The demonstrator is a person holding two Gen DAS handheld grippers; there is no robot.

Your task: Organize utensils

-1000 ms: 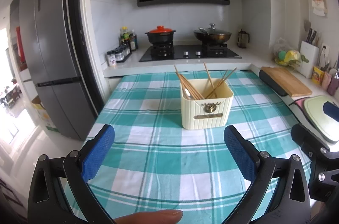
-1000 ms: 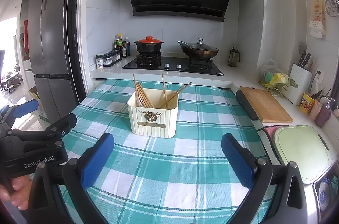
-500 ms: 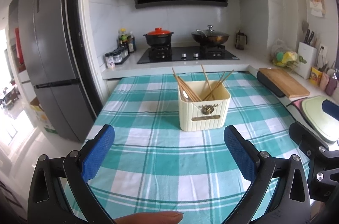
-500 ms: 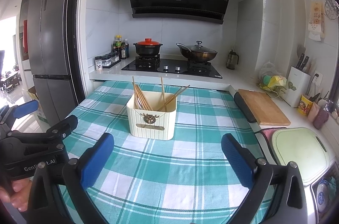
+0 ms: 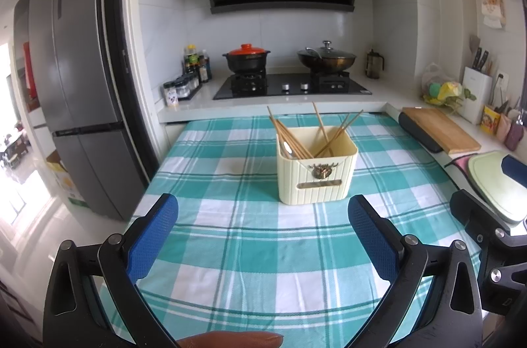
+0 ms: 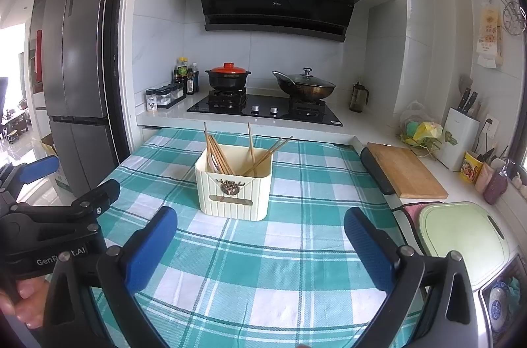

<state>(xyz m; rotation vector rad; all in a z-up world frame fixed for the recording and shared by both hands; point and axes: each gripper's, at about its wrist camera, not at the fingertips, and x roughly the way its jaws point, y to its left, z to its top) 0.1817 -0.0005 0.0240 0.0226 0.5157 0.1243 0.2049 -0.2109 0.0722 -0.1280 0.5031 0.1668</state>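
A cream ribbed utensil box [image 5: 316,176] [image 6: 234,191] stands on the teal checked tablecloth [image 5: 250,249] [image 6: 263,275]. Several wooden chopsticks [image 5: 293,140] [image 6: 219,155] and a spoon [image 5: 286,147] lean inside it. My left gripper [image 5: 262,231] is open and empty, held back from the box. My right gripper [image 6: 260,244] is open and empty, also short of the box. The left gripper shows at the left of the right wrist view [image 6: 49,216]; the right gripper shows at the right edge of the left wrist view [image 5: 487,232].
A stove [image 5: 290,86] with a red-lidded pot [image 5: 246,58] and a wok [image 5: 326,58] sits behind the table. A wooden cutting board [image 5: 439,130] and a green board [image 6: 461,239] lie on the right counter. A fridge [image 5: 75,77] stands left.
Both grippers have risen and tilted slightly, so the box sits a little lower in view. Both stay open and empty.
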